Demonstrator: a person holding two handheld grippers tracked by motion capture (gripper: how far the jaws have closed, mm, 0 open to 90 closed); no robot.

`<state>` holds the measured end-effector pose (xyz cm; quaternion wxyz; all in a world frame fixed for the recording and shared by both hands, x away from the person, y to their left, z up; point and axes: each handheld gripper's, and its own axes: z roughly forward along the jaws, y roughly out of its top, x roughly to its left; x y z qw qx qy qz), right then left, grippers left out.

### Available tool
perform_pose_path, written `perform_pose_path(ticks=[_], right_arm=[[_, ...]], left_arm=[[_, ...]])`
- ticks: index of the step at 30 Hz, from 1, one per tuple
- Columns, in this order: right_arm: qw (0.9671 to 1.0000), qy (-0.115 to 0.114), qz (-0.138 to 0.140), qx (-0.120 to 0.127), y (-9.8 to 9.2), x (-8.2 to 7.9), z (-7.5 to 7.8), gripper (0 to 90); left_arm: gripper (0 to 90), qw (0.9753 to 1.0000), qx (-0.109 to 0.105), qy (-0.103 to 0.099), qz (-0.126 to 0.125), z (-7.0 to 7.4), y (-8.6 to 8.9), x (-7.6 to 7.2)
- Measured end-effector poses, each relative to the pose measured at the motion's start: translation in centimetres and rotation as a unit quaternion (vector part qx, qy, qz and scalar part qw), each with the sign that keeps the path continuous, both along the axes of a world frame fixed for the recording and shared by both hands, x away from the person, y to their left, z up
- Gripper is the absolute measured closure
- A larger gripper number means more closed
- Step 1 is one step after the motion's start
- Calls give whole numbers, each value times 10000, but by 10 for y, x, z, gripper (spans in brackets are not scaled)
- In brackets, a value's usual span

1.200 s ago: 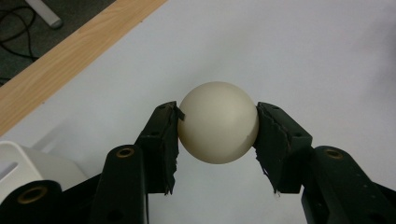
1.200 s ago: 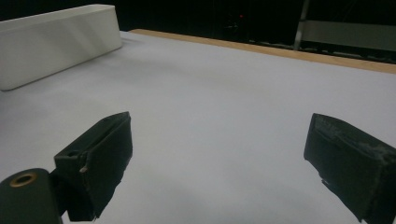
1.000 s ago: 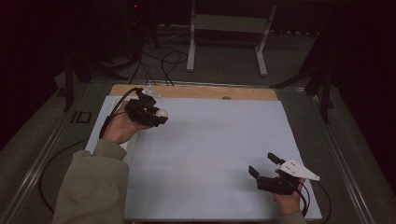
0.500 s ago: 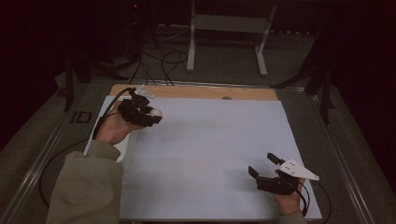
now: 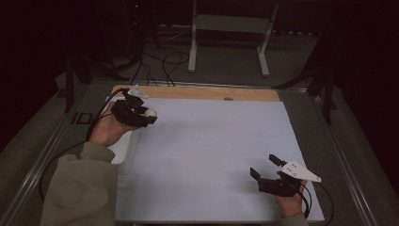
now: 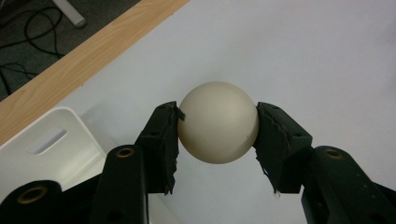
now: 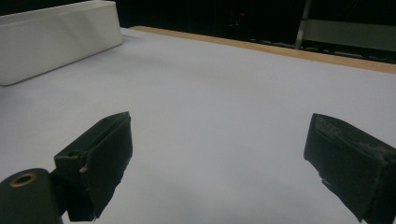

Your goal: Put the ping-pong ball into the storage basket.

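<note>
Now farther left over the white bin, left tool still pinching the ball; right tool spread.

The left gripper, clamped on the ball, has drawn back over the past second toward the table's left edge and slightly toward the person. A second ago it sat farther in over the white sheet; half a second ago it had pulled left, and now it hangs above the inner edge of the white bin, which lies just below and behind its jaws. The person's left sleeve has come back with it.
</note>
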<state>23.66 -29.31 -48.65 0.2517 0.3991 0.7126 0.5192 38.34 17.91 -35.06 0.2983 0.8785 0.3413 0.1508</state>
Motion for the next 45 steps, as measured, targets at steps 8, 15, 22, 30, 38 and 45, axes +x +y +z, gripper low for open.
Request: perform_pose_path(ticks=[8,15,22,30,38,45], right_arm=[[10000,5,2,8,0,0,0,75],[10000,10,5,4,0,0,0,75],[10000,6,12,3,0,0,0,75],[10000,7,6,-1,0,0,0,75],[10000,1,11,-8,0,0,0,75],[10000,1,16,-5,0,0,0,75]], left_arm=[[514,10000,15,18,43,-1,6,0],[514,9999,3,22,105,-1,10,0],[513,9999,2,11,154,-1,15,-1],[514,9998,64,15,196,-1,22,-2],[514,9998,101,-16,190,-2,27,-3],[514,9997,141,-31,209,-3,31,-5]])
